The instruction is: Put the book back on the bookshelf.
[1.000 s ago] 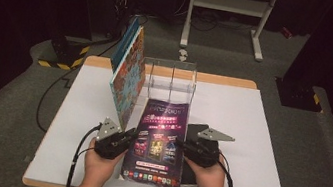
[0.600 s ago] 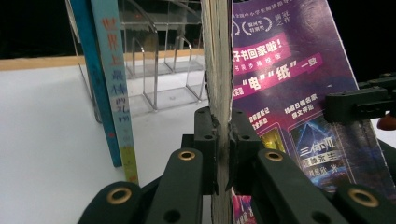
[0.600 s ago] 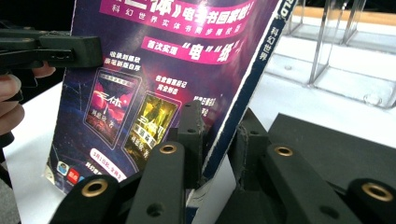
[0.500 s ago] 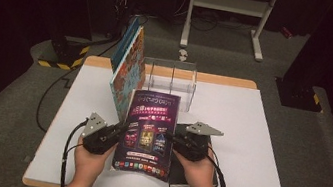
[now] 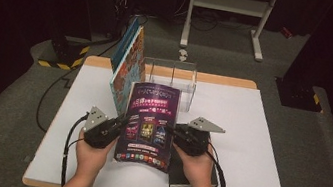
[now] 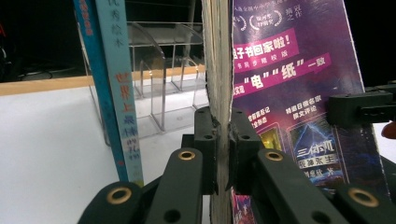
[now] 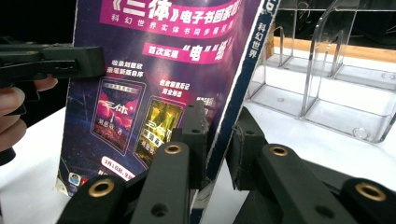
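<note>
A purple-covered magazine (image 5: 150, 121) is held up off the white table (image 5: 258, 138) between both grippers, with its cover facing the person. My left gripper (image 5: 122, 119) is shut on its page edge, and the pads squeeze the paper in the left gripper view (image 6: 223, 140). My right gripper (image 5: 171, 129) straddles the blue spine (image 7: 217, 135). Its jaws have just been closing, with the magazine (image 7: 159, 70) between them, and the pads now bear on it. Each gripper view shows the other gripper on the far edge of the cover.
A clear acrylic divider rack (image 5: 172, 74) stands just behind the magazine. Tall thin books (image 5: 129, 62) stand upright at the rack's left end. A black notebook (image 5: 192, 176) lies flat under the right hand near the front edge.
The magazine has risen and shifted slightly left with both hands. This uncovered the black notebook beneath it. The right jaws have narrowed onto the spine.
</note>
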The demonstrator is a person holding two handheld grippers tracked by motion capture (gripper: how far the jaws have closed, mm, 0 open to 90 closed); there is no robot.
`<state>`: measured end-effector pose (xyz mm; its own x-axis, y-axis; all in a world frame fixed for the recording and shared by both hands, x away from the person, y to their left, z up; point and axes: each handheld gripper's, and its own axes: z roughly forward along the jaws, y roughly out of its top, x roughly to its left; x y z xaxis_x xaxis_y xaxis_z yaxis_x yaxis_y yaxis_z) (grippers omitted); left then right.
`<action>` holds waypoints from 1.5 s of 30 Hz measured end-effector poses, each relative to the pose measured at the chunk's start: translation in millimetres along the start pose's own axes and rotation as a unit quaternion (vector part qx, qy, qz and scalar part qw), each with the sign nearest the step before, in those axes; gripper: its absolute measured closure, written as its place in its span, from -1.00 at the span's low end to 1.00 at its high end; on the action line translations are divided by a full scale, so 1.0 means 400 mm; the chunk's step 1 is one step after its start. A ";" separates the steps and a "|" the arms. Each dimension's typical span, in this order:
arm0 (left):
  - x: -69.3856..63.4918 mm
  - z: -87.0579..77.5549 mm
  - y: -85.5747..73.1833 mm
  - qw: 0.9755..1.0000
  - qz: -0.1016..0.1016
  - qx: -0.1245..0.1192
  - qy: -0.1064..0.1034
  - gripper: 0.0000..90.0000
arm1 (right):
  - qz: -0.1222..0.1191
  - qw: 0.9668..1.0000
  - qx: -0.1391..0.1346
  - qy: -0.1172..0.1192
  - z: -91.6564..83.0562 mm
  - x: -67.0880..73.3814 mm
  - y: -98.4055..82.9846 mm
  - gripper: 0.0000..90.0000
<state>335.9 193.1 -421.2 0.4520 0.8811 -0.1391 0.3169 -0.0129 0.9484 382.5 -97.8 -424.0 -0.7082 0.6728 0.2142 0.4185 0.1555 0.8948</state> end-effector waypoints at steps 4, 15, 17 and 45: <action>0.007 0.011 0.008 1.000 0.001 -0.007 0.003 0.87 | 0.003 1.000 -0.007 -0.003 0.012 -0.007 0.011 0.76; 0.014 0.026 -0.004 1.000 -0.002 -0.016 0.007 0.86 | -0.003 1.000 -0.018 -0.013 0.036 -0.016 0.006 0.77; 0.014 0.025 -0.005 1.000 0.000 -0.016 0.007 0.86 | -0.008 1.000 -0.021 -0.010 0.035 -0.015 0.004 0.77; -0.005 -0.081 -0.058 0.999 0.002 -0.049 0.005 0.74 | -0.042 0.998 -0.055 0.012 -0.056 0.065 -0.048 0.83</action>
<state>300.6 207.1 -433.5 0.4439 0.8862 -0.1322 0.2310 0.0294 0.9725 343.2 -99.2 -426.9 -0.7525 0.6423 0.1454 0.2935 0.1294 0.9472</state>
